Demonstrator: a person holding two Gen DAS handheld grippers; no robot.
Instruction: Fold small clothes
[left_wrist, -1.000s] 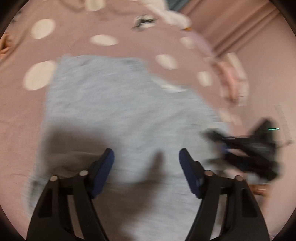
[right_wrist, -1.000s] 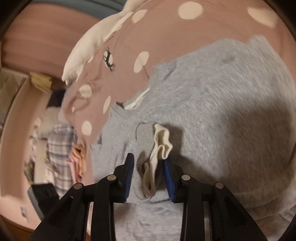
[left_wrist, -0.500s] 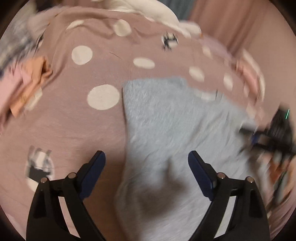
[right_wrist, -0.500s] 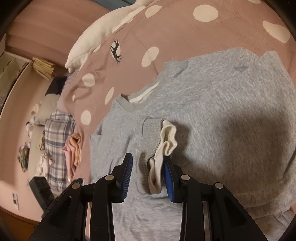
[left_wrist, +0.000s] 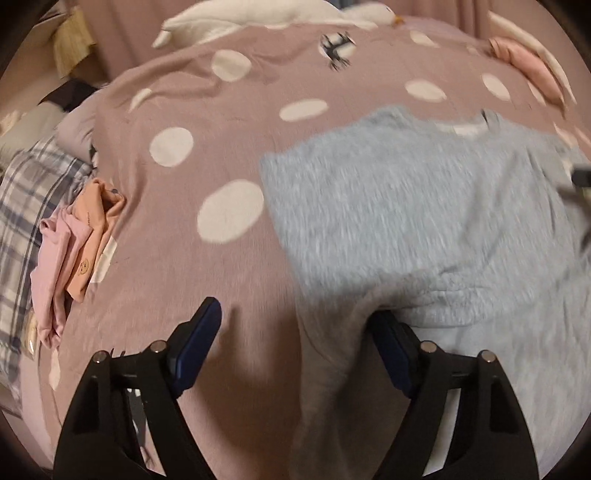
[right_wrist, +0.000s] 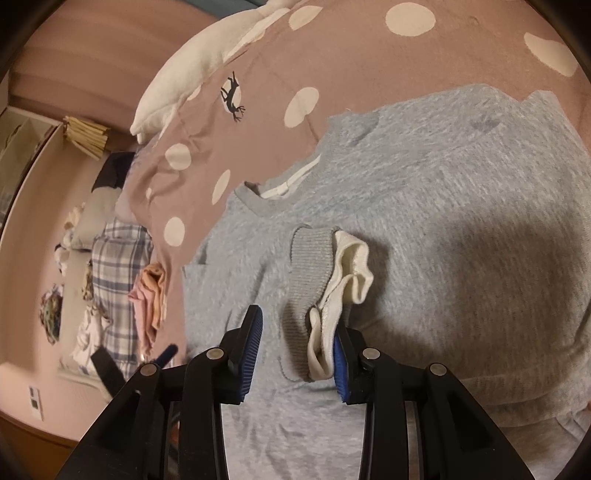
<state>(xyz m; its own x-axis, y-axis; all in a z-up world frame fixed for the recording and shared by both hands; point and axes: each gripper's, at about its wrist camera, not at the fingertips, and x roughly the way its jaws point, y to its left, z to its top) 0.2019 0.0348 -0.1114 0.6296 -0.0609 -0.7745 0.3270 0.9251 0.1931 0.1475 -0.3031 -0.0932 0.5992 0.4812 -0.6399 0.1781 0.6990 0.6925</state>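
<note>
Mid-fold: grey sweatshirt (right_wrist: 461, 206) half-spread on bed (left_wrist: 221, 258); right tongs (right_wrist: 297, 349) grip cuff (right_wrist: 310, 269) at 6 o'clock; left tongs (left_wrist: 295, 354) closing, sleeve edge between, ungripped

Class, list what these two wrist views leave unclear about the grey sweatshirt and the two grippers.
- Left wrist view: grey sweatshirt is motion-blurred; its lower part is cut off by the picture's edge.
- Left gripper: jaws closing, a grey sleeve between them; contact with the pads is unclear.
- Right wrist view: cuff sits in the right gripper; the left pad looks clear, so any grip is uncertain.
</note>
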